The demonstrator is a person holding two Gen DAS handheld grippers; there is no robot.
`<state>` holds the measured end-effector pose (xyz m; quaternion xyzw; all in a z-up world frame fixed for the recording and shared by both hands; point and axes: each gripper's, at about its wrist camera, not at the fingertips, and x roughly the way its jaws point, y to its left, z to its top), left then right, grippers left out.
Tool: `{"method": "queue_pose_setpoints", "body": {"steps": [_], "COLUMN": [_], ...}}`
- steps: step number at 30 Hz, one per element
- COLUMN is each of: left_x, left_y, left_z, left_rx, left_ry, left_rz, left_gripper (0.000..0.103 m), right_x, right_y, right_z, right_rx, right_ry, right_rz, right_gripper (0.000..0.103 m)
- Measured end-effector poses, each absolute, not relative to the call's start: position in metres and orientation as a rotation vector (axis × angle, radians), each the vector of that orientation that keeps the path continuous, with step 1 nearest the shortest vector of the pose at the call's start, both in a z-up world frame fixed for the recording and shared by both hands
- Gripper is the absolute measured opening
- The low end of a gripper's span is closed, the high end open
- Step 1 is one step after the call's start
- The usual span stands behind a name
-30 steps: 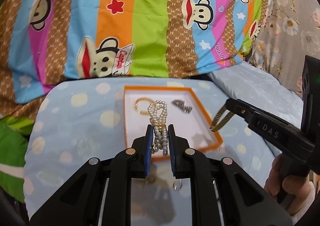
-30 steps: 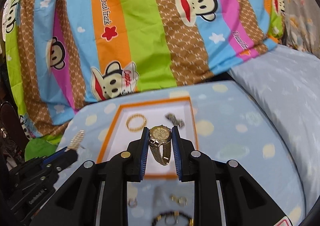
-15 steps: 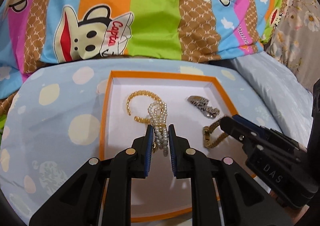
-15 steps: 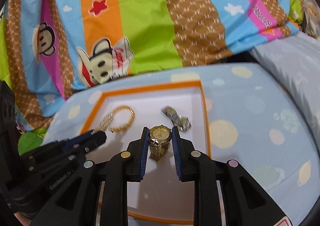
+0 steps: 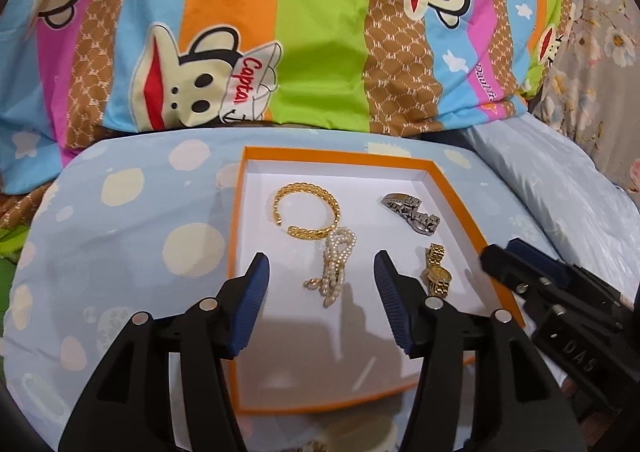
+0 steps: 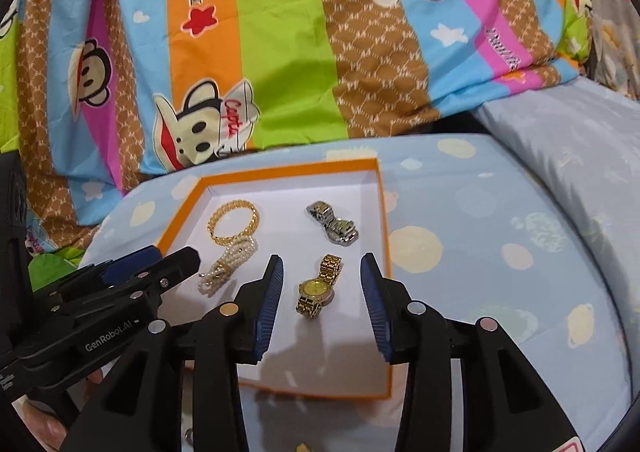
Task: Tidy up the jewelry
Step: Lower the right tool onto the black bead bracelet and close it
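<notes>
An orange-rimmed white box [image 5: 236,220] [image 6: 382,212] lies on the blue spotted cushion. In it lie a gold bangle [image 5: 306,210] [image 6: 234,220], a pearl bracelet [image 5: 336,268] [image 6: 228,262], a silver watch [image 5: 412,210] [image 6: 334,222] and a gold watch [image 5: 436,272] [image 6: 318,286]. My left gripper [image 5: 322,280] is open and empty, jaws either side of the pearl bracelet. My right gripper [image 6: 322,284] is open and empty, jaws either side of the gold watch. Each gripper also shows in the other's view, the right one [image 5: 516,272] and the left one [image 6: 160,268].
A striped cartoon-monkey quilt [image 5: 320,32] rises behind the cushion. A pale blue pillow [image 6: 580,156] lies to the right. Small loose pieces of jewelry show at the cushion's near edge [image 6: 300,446].
Both grippers lowered into the box and opened. The pearl bracelet left the left gripper and the gold watch left the right gripper; both now lie on the box floor.
</notes>
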<state>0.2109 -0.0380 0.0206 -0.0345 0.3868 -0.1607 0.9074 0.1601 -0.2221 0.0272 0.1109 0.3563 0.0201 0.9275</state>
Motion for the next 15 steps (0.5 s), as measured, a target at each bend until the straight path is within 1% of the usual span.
{"method": "queue_pose_setpoints", "body": {"steps": [5,10,15], "left_x": [0.174,0.129,0.096], "left_y": [-0.017,0.005,0.018], "left_z": [0.029,0.014,-0.002], "left_rx": [-0.068,-0.052,-0.064], "left_ry": [0.782,0.817,0.855], "left_rz": [-0.337,-0.321,-0.312], "left_gripper": [0.053,0.053,0.053], "right_x": [0.112,0.062,0.036], "right_y": [-0.229,-0.230,-0.222], "right_z": [0.038,0.016,-0.008], "right_rx": [0.234,0.272,0.306], "right_ry": [0.692,0.751,0.830], "right_rz": [0.017,-0.007,0.006], "right_gripper": [0.044,0.044,0.044]}}
